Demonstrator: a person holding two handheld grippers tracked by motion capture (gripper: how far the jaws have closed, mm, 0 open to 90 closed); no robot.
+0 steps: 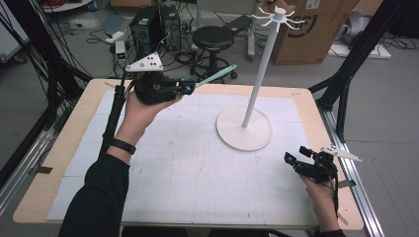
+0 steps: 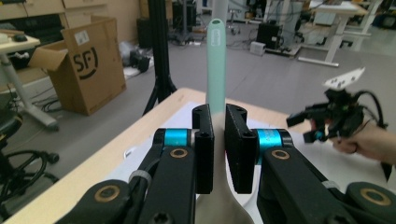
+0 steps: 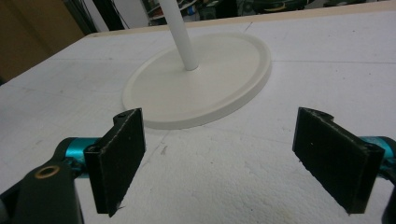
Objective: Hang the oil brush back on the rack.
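A mint-green utensil (image 1: 217, 75) with a long handle sticks out to the right of my left gripper (image 1: 190, 88), which is held up over the table's far left. In the left gripper view the jaws of the left gripper (image 2: 218, 121) are shut on the utensil (image 2: 215, 65), and its handle ends in a small hole. A white stand (image 1: 257, 84) with a round base (image 1: 244, 129) and a ring of hooks (image 1: 279, 17) on top rises at the table's middle right. My right gripper (image 1: 295, 157) rests low at the front right, open and holding nothing, facing the base (image 3: 201, 93).
A white gridded mat (image 1: 197, 173) covers the wooden table (image 1: 59, 148). Behind the table are a black stool (image 1: 213, 37), a computer tower (image 1: 148, 27) and a cardboard box (image 1: 306, 29). Black frame posts stand at both sides.
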